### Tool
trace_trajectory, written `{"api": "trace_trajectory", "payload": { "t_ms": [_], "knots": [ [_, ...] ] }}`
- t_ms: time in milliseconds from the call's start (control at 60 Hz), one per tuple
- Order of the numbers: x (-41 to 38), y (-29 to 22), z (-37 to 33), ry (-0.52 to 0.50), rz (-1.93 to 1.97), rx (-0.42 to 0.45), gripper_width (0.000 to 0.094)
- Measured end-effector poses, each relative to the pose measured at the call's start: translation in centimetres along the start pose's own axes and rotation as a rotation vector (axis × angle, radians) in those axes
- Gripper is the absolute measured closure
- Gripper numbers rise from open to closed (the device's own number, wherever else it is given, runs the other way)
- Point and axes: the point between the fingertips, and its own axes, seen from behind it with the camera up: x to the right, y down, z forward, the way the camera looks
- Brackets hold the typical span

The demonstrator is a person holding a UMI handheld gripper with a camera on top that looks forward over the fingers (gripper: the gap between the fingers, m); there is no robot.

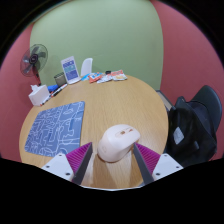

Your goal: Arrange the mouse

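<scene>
Gripper view shows my two fingers spread apart, their magenta pads (152, 158) ridged, with the mouse (117, 143) standing between them and a gap at either side. It is a smooth, rounded, cream-white shell resting on the round wooden table (115, 100). Just beside the mouse lies a flat rectangular mat (55, 127) patterned with grey-blue maze lines. Well beyond the mouse stands a small fan (35, 60).
</scene>
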Motion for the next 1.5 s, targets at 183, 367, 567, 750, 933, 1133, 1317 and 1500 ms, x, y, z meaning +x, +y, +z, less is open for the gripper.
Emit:
{"api": "trace_trajectory", "payload": {
  "t_ms": [183,367,567,750,933,1133,1317,1500],
  "knots": [
    [-0.9,-2.2,2.7,-0.036,-0.008,0.003,0.0108],
    [0.1,-3.3,4.8,0.046,-0.103,0.015,0.0379],
    [-0.1,-3.8,5.1,0.039,-0.11,0.031,0.0492],
    [1.8,-6.2,3.9,0.097,-0.085,0.048,0.0534],
    [0.5,-19.1,-1.3,0.139,-0.043,0.267,0.0533],
    [-14.4,-24.9,-3.5,-0.043,-0.119,0.38,0.0536],
    [-24.2,-12.2,4.4,-0.149,-0.169,0.133,0.0537],
    [-25.3,-5.0,8.8,-0.108,-0.168,0.013,0.0459]
  ]
}}
